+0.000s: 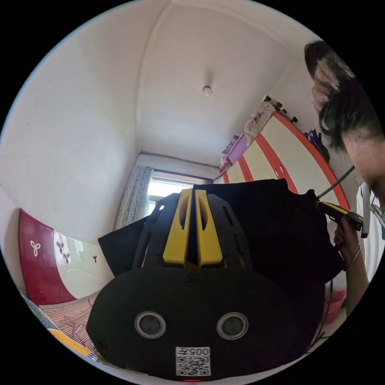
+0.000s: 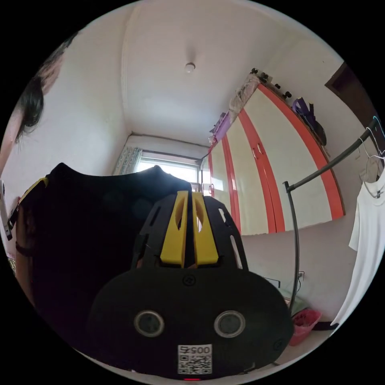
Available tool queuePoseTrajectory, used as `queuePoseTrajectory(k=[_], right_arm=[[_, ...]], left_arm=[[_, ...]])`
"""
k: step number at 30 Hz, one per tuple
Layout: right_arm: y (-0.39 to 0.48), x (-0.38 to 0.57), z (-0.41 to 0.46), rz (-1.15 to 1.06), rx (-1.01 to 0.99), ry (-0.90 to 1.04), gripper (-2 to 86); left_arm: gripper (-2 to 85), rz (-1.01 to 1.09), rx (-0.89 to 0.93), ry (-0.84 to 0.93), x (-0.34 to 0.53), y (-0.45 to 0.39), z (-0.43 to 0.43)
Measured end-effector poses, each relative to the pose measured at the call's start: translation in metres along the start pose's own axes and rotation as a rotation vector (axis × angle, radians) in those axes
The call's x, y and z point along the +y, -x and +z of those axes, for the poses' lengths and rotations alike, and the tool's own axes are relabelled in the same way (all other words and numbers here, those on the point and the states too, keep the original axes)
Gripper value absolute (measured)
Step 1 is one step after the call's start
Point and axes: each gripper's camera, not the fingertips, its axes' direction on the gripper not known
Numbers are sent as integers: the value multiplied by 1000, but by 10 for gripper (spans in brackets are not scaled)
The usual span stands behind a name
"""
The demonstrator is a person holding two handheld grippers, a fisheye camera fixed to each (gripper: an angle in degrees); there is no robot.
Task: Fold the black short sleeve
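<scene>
Left gripper view: the left claw (image 1: 193,196) points upward, its two yellow jaws drawn narrow with only a thin slit between them. The top hem of the black short sleeve (image 1: 272,232) lies at the jaw tips; whether cloth is pinched in the slit cannot be told. The garment hangs in the air as a dark sheet behind the claw, spread toward the right edge of the view, where the right claw (image 1: 321,205) meets its far upper corner, held in a hand (image 1: 345,237). A person's head (image 1: 349,116) shows at the upper right. Behind are a window (image 1: 164,190), a wardrobe with orange trim (image 1: 288,152) and a bed headboard (image 1: 44,256) at the lower left.

Right gripper view: the right claw (image 2: 189,205) also points upward, jaws narrow, its tips at the upper edge of the black short sleeve (image 2: 80,240), which hangs to the left of the claw. A grip on the cloth cannot be confirmed. At the far left edge the left claw (image 2: 34,188) meets the garment's other corner. To the right stand a clothes rail (image 2: 296,240), a white shirt on a hanger (image 2: 371,224) and a pink basin (image 2: 304,321) on the floor.
</scene>
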Motion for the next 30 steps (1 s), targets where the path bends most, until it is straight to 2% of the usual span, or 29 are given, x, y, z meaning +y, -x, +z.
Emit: queuePoseTrajectory(k=[3,8,16,19,30], right_arm=[[7,7,12,-16,-16,8,-16],[18,52,68,-55,-58,166,-16],[42,162,204,-118,-109,520,-14],[50,206,248,-90,-117,606,-14],[84,362,406,-39,-38,802,-14]], left_arm=[[5,-18,-6,30,14,7,1],[4,-9,-39,193,69,19,34],[4,7,-91,645,231,46,139],[4,-22,-115,764,293,55,169],[5,-171,-234,903,501,71,266]])
